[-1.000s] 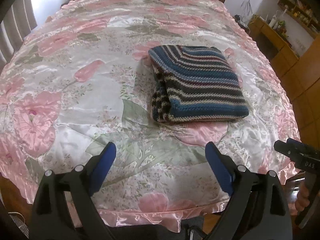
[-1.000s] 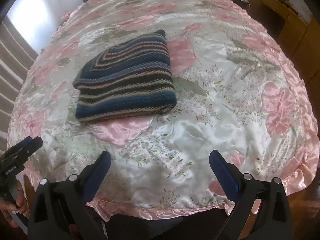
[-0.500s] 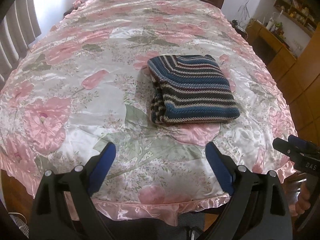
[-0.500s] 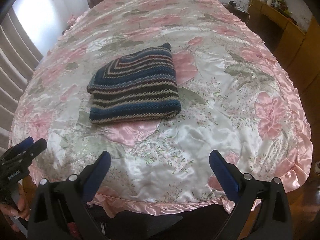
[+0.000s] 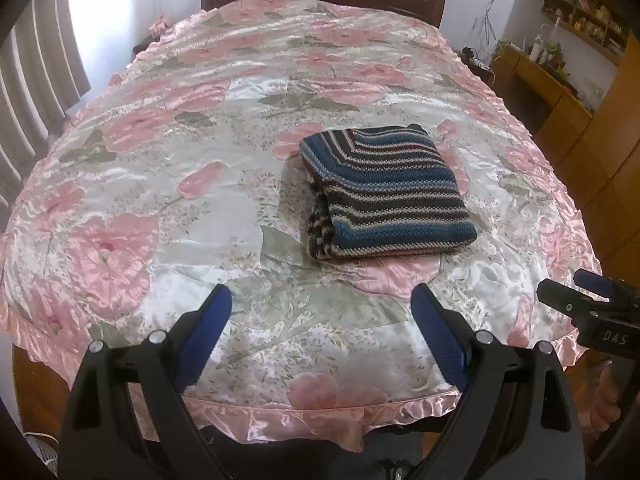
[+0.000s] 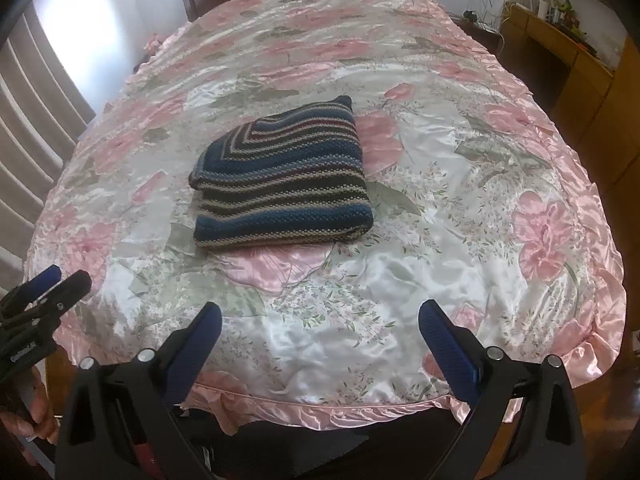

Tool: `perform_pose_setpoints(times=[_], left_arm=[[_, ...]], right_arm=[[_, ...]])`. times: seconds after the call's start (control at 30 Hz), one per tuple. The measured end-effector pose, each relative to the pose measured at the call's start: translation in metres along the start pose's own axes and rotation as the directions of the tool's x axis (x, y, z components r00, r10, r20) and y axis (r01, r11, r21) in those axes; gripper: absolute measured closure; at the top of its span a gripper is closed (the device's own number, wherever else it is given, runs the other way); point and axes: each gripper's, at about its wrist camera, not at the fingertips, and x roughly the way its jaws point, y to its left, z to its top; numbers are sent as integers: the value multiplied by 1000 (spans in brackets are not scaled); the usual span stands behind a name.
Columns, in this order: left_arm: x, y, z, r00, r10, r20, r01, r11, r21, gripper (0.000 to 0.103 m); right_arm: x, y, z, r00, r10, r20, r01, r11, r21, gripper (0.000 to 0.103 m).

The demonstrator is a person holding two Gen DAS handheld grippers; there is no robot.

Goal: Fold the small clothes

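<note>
My left tool (image 5: 320, 316) hangs over the near edge of the bed (image 5: 120, 184), its blue fingers spread wide with nothing between them. My right tool (image 6: 320, 322) sits level with it, just to the right, and its fingers are spread and empty too. Each one shows at the edge of the other's view.

The sweater (image 5: 384, 192) lies well ahead of both, about halfway up the flowered bedspread (image 6: 460, 240) and well apart from either tool. It is a striped knit already doubled into a thick, nearly square bundle. From the left tool it sits ahead and a little to the right; from the right tool, ahead and a little to the left. So it lies roughly between my two hands, and I judge neither one clearly nearer.

The bundle's rounded fold runs left to right along its near side, and the stacked layers show on its left side. It looks slightly wider across than it is deep.

To my eye the fold is done. If I do go back in, the reach is straight forward and inward for either hand, and the layered left side falls to my left tool.
</note>
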Motion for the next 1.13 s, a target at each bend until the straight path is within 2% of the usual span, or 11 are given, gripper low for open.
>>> perform_pose_setpoints(times=[0.3,0.67,0.8,1.13], left_arm=[[-6,-4,0,999,32,25,-32,999,24,12],[2,-1,-3,999,47,2,-47,999,26,12],[4,0,-4,999,52,-2,-52,998,25,12],[9,1,-4,998,59,-15,-58,998,27,12]], right_arm=[[0,1,-3,1000,-18,4,18,1000,-5,4],[-3,4,-1,1000,-19,21,19,1000,-17,4],[-4,7,-1,998,-42,38,43,999,-33,4],[2,2,0,999,-48,0,48,999,-7,4]])
